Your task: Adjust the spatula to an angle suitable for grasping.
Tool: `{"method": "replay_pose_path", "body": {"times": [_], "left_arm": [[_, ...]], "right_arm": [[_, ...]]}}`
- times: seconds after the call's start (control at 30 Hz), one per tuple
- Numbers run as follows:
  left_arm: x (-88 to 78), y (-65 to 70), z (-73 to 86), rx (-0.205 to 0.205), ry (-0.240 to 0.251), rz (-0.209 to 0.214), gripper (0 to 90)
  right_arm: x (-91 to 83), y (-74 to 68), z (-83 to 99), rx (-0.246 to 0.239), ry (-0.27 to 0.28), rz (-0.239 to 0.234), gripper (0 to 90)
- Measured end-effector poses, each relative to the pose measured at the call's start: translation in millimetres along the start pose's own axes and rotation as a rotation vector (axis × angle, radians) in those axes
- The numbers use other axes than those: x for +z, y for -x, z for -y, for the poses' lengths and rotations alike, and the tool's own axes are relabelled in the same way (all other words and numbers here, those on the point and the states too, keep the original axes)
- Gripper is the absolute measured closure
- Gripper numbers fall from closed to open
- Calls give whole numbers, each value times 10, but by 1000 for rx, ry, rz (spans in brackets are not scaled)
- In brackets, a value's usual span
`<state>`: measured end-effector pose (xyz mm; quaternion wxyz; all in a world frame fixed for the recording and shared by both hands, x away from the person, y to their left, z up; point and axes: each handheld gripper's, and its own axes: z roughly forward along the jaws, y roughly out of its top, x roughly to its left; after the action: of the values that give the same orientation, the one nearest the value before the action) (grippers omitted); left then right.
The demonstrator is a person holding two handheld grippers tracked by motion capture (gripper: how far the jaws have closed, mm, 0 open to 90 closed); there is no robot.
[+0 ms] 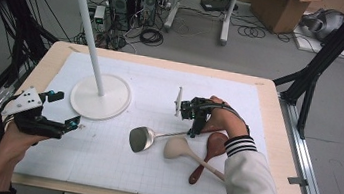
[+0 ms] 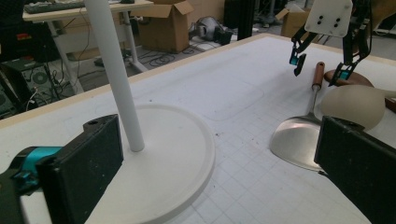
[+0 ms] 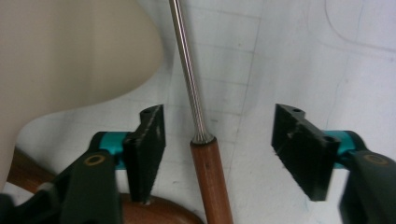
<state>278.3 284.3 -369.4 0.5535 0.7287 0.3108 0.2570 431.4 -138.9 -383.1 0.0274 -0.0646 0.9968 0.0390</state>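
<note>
Our right gripper point(image 3: 217, 140) stands half open astride the metal ladle's handle point(image 3: 210, 182), not yet pressing; its long axis runs from 6 to 12 o'clock between the jaws.

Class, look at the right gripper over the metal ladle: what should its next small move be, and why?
Probably close the jaws on the ladle's handle. In the right gripper view the right gripper straddles the metal ladle where its ribbed steel shaft meets the wooden grip, with gaps on both sides, so nothing is held yet. The handle sits nearer the left pad, so a slight centring first might help.
</note>
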Motion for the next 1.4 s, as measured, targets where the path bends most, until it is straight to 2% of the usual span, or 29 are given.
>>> {"method": "replay_pose_path", "body": {"times": [0.03, 0.07, 0.1, 0.2, 0.27, 0.33, 0.4, 0.47, 0.67, 1.17, 1.2, 1.4], "left_arm": [[-1, 0, -1, 0, 0, 0, 17], [-2, 0, -2, -2, 2, -1, 17], [-6, -1, -3, 0, 2, 0, 17], [-14, -3, -6, 0, 3, 0, 17], [-19, -5, -7, -2, 5, -3, 17], [-23, -9, -8, 1, 5, -4, 17], [-24, -9, -9, 1, 5, -3, 17], [-24, -9, -9, 1, 5, -3, 17], [-27, -7, -12, 0, 7, -4, 17], [-22, -1, -12, 1, 7, 1, 17], [-21, -1, -12, 1, 7, 1, 17], [-27, -7, -11, 0, 7, -1, 17]], "right_arm": [[4, 1, -13, -9, 0, 0, 378], [3, -15, -25, 6, -13, -4, 395], [16, -9, -37, -14, -7, -4, 412], [60, -12, -67, -35, -23, -18, 449], [80, -30, -78, -28, -51, -35, 475], [103, -28, -89, -40, -57, -41, 500], [113, -39, -97, -34, -68, -50, 521], [127, -30, -110, -58, -62, -50, 558], [153, -42, -137, -87, -78, -61, 643], [199, -50, -145, -109, -90, -63, 738], [205, -41, -148, -125, -80, -60, 741], [218, -47, -159, -120, -86, -66, 755]]}}
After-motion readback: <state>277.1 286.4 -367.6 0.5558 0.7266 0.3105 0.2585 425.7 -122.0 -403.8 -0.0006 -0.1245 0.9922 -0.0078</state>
